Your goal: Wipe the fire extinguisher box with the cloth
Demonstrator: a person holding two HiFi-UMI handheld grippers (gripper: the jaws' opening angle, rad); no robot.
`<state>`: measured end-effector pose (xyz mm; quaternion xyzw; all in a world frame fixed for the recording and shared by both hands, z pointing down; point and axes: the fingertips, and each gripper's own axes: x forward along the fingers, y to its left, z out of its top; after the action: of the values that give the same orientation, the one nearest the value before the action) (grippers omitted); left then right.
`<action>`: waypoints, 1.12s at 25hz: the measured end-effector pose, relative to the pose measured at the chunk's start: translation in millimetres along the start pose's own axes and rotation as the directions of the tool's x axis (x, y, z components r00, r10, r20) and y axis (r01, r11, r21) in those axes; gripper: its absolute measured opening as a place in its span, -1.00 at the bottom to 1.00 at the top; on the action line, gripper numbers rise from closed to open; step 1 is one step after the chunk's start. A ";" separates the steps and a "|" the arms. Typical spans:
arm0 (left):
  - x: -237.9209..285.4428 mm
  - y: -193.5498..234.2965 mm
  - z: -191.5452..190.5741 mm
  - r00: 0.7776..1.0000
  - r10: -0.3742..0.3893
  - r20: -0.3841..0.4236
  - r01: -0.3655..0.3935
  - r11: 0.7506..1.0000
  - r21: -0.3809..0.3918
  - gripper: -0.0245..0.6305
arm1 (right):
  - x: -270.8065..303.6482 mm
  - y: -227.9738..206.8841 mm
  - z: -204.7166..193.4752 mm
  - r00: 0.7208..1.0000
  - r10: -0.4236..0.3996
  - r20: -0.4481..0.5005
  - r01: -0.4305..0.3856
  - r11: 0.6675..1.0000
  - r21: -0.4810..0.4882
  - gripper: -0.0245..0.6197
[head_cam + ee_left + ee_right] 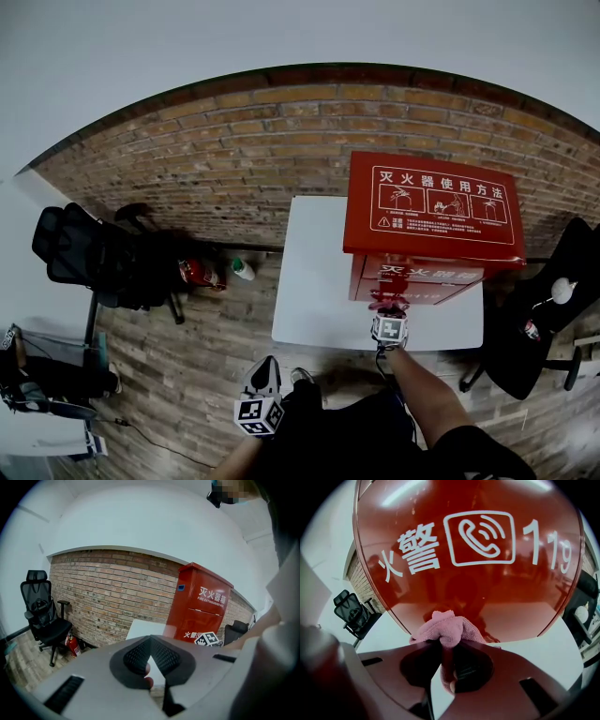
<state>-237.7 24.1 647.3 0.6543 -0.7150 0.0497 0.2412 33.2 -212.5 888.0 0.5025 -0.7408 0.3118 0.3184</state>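
Observation:
The red fire extinguisher box (431, 211) stands on a white table (314, 281) against a brick wall. In the right gripper view its glossy front (478, 573) fills the frame, printed with white characters and "119". My right gripper (447, 644) is shut on a pink cloth (447, 627), whose bunched end touches the bottom of the box front just above the table (534, 651). From the head view the cloth (389, 298) sits at the box's lower front edge, with my right gripper (389, 314) behind it. My left gripper (265, 370) hangs low near my body, shut and empty (150, 641), with the box (201, 606) ahead of it.
A black office chair (84, 253) stands left of the table on the wood floor. A small red extinguisher (195, 272) and a bottle (243, 269) lie by the wall. Another dark chair (539, 319) is at the right of the table.

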 end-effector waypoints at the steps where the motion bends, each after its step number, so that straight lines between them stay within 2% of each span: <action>1: -0.7 1.1 -0.6 1.000 0.003 0.000 -0.003 1.000 0.000 -0.87 | 0.0 3.9 0.4 1.000 0.005 -0.001 -0.005 1.000 0.001 -0.72; 28: -26.3 37.2 -3.1 0.995 0.099 0.031 -0.099 0.995 -0.012 -0.87 | 19.0 109.9 11.9 0.987 0.159 -0.004 -0.159 0.982 -0.104 -0.72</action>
<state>-271.8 54.4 648.3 0.6176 -0.7505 0.0473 0.2304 -77.9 -199.1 880.1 0.4252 -0.7945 0.2963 0.3165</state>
